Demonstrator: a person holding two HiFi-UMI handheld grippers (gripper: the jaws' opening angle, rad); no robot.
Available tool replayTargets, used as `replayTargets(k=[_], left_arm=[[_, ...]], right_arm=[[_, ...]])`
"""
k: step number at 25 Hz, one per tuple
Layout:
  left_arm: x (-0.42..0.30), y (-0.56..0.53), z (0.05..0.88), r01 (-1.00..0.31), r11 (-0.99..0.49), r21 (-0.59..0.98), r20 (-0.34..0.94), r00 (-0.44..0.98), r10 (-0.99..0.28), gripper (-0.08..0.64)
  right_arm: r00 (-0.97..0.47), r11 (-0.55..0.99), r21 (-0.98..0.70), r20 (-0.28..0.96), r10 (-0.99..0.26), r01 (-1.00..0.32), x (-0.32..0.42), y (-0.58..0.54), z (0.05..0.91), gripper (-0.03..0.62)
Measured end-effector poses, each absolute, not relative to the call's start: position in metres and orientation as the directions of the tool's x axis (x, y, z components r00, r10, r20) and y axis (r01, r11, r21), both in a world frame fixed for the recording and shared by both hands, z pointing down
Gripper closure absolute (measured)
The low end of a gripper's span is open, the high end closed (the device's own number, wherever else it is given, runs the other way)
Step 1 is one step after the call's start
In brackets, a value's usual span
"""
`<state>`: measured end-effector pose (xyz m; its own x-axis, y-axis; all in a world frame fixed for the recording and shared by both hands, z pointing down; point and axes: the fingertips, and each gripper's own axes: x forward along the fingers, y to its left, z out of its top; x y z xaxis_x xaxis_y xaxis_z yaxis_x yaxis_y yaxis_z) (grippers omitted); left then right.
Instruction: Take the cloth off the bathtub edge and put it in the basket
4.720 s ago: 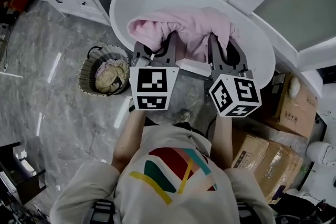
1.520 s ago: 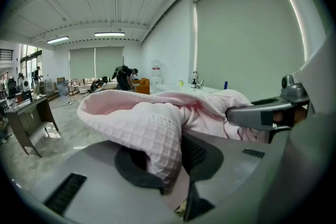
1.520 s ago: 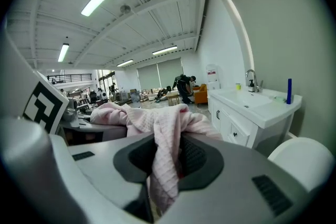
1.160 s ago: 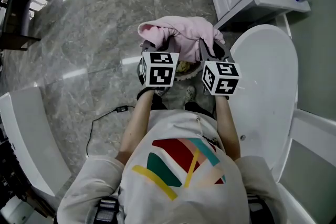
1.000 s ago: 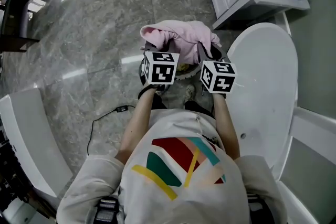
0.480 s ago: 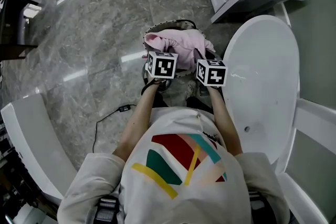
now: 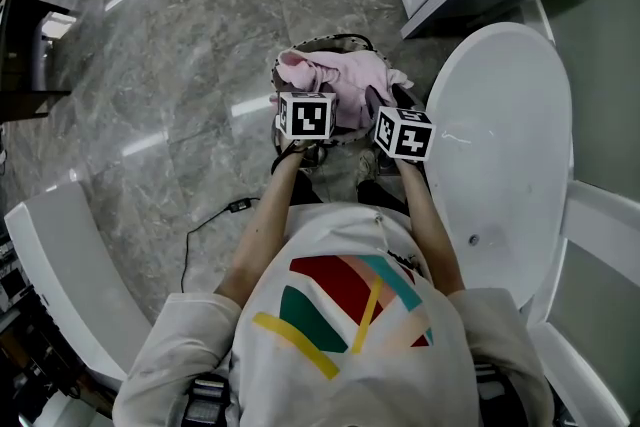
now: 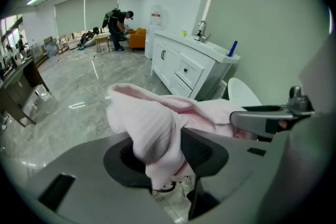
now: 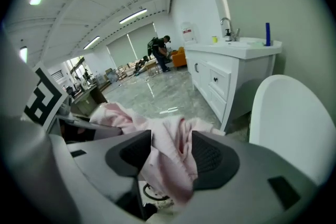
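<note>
Over the basket point(image 7: 345, 41), beside the tub point(image 7: 500, 135), my 2 grippers hang low. Left gripper point(image 8: 164, 157) and right gripper point(image 9: 170, 157) have just been opening their jaws. Both pairs stand apart, pads off the cloth point(image 7: 340, 75), which droops loose between them and heaps across the basket's rim.

Readable text: none is showing in any view.
Marker cube point(image 7: 304, 116), left gripper point(image 8: 167, 155): is showing black-and-white square patterns only, no letters or digits.
Marker cube point(image 7: 404, 133), right gripper point(image 9: 170, 157): is showing the same kind of pattern, with nothing to read.
Shirt point(image 7: 345, 315): is showing coloured stripes, with no wording.
Labels, brands, numbers, signs elsewhere: none are showing.
</note>
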<state>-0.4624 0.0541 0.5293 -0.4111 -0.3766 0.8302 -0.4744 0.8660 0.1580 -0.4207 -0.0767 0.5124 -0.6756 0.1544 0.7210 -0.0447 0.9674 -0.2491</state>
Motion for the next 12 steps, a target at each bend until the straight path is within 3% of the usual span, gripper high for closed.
replayTargets(k=[2,12], left_arm=[[-0.468,0.059,0.526,-0.455,0.879,0.141,0.817,-0.448,-0.363,0.385],[-0.47,0.061,0.521,-0.449,0.886,0.117,0.808,-0.476,-0.348,0.385]], right_arm=[[-0.699,0.973,-0.22,0.706,0.112,-0.066,-0.425,-0.085,0.507,0.346],[-0.677,0.976,-0.214,0.724,0.13,-0.041,-0.42,-0.082,0.511,0.347]])
